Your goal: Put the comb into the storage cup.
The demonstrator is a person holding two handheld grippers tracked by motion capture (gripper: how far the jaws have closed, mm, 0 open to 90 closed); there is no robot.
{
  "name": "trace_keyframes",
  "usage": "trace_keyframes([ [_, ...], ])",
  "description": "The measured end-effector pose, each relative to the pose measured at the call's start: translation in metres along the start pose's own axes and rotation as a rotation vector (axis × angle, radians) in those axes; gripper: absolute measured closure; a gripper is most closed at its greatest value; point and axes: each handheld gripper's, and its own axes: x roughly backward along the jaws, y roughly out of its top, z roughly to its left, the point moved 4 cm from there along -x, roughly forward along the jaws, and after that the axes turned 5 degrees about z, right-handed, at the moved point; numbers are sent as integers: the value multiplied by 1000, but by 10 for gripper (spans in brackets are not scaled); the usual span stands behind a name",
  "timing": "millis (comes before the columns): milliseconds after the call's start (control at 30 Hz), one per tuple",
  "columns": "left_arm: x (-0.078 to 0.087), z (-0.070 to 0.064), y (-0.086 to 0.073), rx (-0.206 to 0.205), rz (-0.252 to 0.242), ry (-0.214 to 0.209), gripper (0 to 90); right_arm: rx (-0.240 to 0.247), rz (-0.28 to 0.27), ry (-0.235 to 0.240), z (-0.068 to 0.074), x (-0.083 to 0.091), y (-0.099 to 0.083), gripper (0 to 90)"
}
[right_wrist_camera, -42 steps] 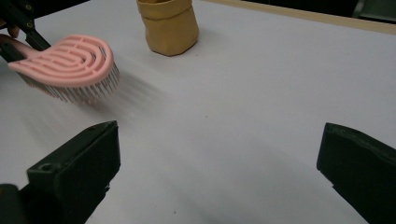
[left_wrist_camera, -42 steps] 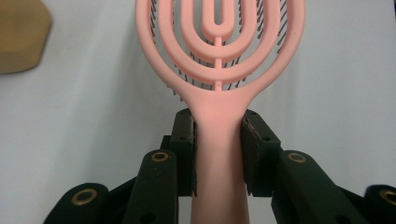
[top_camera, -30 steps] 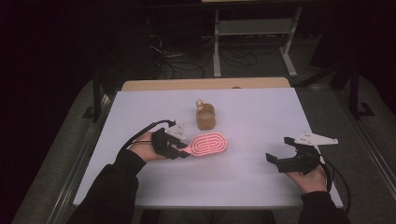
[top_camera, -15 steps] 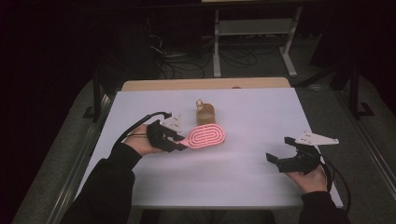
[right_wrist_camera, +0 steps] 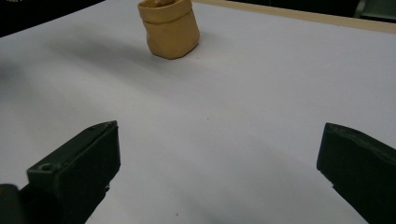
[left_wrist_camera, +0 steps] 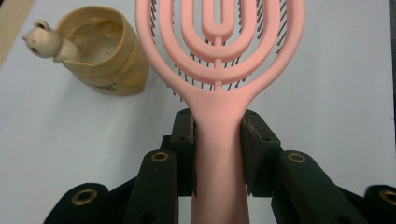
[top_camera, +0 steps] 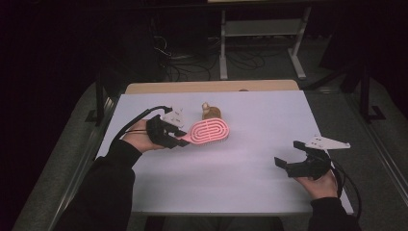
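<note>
High view: your left gripper (top_camera: 179, 137) holds the pink plastic vented hairbrush (top_camera: 208, 131) left of centre, just beside the small tan pouch (top_camera: 211, 112); placing remains.

Left gripper view: jaws pinch the handle.

Right gripper view: your right gripper (right_wrist_camera: 219, 168) idles, jaws spread wide.

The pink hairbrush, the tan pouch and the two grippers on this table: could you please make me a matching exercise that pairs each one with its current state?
Things:
1. pink hairbrush
2. tan pouch
3. left gripper
4. right gripper

States:
A. jaws wide apart, holding nothing
B. stands open-topped on the table, a small animal figure at its rim
C. jaws shut on a handle
D. clamped by its handle, head pointing away from the hand

Pairs: 1-D, 2-B, 3-C, 4-A
</note>
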Motion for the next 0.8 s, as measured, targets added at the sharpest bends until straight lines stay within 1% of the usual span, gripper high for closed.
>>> trace_keyframes([
  [200,9,2,6,-10,0,21,692,0,-20,13,2,3,9,0],
  [267,12,3,9,-18,6,32,692,-1,-24,22,3,4,15,0],
  [400,16,4,15,-23,-4,44,692,2,-38,46,5,6,28,0],
  [467,17,4,18,-31,2,47,692,3,-37,60,7,6,35,0],
  [567,19,5,21,-33,-3,50,692,8,-29,82,9,6,44,0],
  [800,26,5,29,-40,-19,64,692,39,-14,117,16,5,68,0],
])
